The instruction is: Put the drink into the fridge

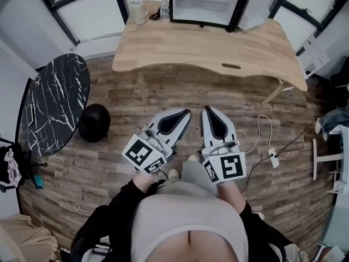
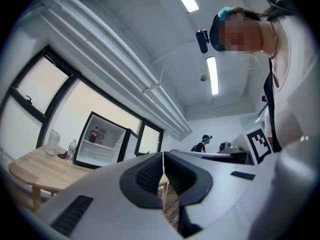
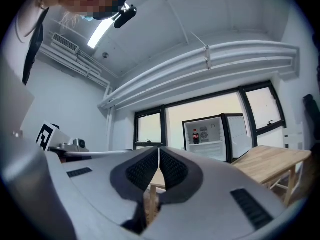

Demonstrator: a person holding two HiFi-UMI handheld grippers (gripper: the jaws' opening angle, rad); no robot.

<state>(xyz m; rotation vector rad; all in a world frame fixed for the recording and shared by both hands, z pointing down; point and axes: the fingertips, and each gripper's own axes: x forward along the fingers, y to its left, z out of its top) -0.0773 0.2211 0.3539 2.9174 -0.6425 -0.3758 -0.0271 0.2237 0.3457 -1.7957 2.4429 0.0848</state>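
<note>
Wooden table at frame top; my left claw and right claw were shut, empty. Clear bottle looked light, slick; I'd grip mid-body.

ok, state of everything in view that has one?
Fridge: door open.
Cola bottle: upright on the upper shelf inside.
Water bottle: upright on the table.
Left gripper: jaws shut, empty.
Right gripper: jaws shut, empty.
</note>
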